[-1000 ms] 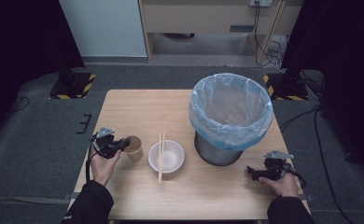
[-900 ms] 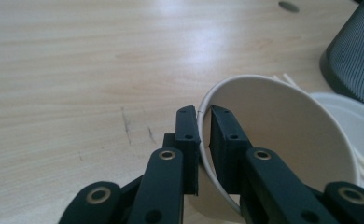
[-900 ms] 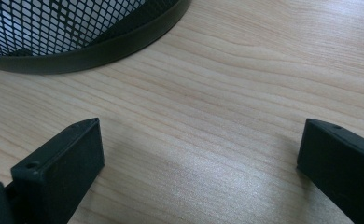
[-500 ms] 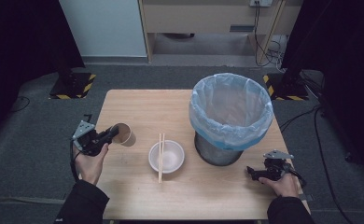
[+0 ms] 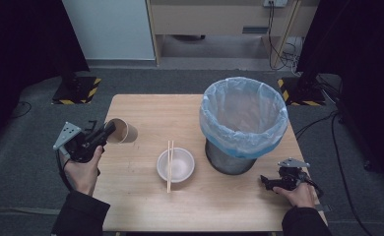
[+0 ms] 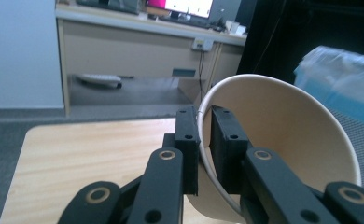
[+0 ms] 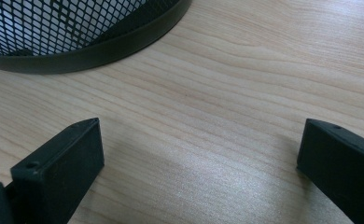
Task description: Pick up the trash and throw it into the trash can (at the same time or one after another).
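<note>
My left gripper [image 5: 109, 130] is shut on the rim of a brown paper cup [image 5: 121, 132], which it holds tilted on its side above the table's left edge. In the left gripper view the two black jaws pinch the cup's wall [image 6: 283, 135] at its lip, with the gripper [image 6: 204, 140] seen from behind. A white bowl [image 5: 176, 165] sits in the middle of the table with a pair of wooden chopsticks [image 5: 170, 164] laid across it. My right gripper [image 5: 264, 181] rests open on the wood at the front right, nothing between its jaws [image 7: 199, 154].
A black mesh waste bin [image 5: 243, 124] lined with a pale blue bag stands on the right half of the wooden table [image 5: 180, 113]; its base [image 7: 77, 51] lies just ahead of the right gripper. Dark floor surrounds the table.
The left hand has lifted the cup off the table, tipped it over and drawn it left towards the table's edge. The right hand has stayed put.
</note>
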A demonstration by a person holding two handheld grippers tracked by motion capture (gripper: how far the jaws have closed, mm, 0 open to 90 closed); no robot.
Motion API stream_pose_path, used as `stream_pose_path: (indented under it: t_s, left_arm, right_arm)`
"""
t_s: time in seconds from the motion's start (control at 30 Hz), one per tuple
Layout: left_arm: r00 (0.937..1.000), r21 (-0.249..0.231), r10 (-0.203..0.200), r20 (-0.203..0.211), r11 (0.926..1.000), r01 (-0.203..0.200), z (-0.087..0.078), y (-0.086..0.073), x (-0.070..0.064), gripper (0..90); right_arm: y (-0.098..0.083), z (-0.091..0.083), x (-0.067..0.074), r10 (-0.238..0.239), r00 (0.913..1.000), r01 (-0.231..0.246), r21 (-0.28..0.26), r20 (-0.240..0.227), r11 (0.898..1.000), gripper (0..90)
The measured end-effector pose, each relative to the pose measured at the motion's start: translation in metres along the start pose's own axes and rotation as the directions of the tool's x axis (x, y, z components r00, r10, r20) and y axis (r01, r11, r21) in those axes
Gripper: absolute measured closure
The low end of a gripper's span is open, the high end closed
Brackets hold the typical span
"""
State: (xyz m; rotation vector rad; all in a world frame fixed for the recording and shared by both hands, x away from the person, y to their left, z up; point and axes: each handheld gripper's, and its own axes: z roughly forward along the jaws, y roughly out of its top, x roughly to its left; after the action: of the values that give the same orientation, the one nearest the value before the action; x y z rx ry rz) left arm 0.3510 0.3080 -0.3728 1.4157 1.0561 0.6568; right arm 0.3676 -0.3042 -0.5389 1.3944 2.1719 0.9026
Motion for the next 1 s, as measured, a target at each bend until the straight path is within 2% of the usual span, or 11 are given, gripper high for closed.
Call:
stream_pose_path:
  t_s: [0.23,0.4,0.43,0.6,0.67,0.77,1.0]
  left_arm:
    - [0.9983,-0.051,0.041,0.043,0.9980,-0.038,-0.006,0.014,-0.018,81.2]
    - [0.9945,-0.093,0.074,0.074,0.9934,-0.067,-0.011,0.024,-0.033,81.2]
    - [0.9932,-0.096,0.073,0.090,0.9933,-0.065,-0.011,0.026,-0.036,81.2]
    - [0.9879,-0.123,0.100,0.118,0.9887,-0.085,-0.015,0.034,-0.050,81.2]
    - [0.9856,-0.137,0.099,0.137,0.9874,-0.080,-0.015,0.037,-0.055,81.2]
    - [0.9813,-0.144,0.119,0.151,0.9849,-0.097,-0.015,0.042,-0.061,81.2]
    - [0.9764,-0.171,0.131,0.172,0.9801,-0.101,-0.008,0.056,-0.072,81.2]
  right_arm:
    - [0.000,0.000,0.000,0.000,1.0000,0.000,0.000,0.000,1.000,0.7]
    - [0.000,0.000,0.000,0.000,1.0000,0.000,0.000,0.000,1.000,0.6]
    - [0.000,0.000,0.000,0.000,1.0000,0.000,0.000,0.000,1.000,0.6]
    - [0.000,0.000,0.000,0.000,1.0000,0.000,0.000,0.000,1.000,0.6]
    - [0.000,0.000,0.000,0.000,1.0000,0.000,0.000,0.000,1.000,0.6]
    - [0.000,0.000,0.000,-0.003,1.0000,0.003,0.001,0.000,1.000,0.6]
    - [0.000,0.000,0.000,-0.002,1.0000,0.002,-0.001,0.001,1.000,0.6]
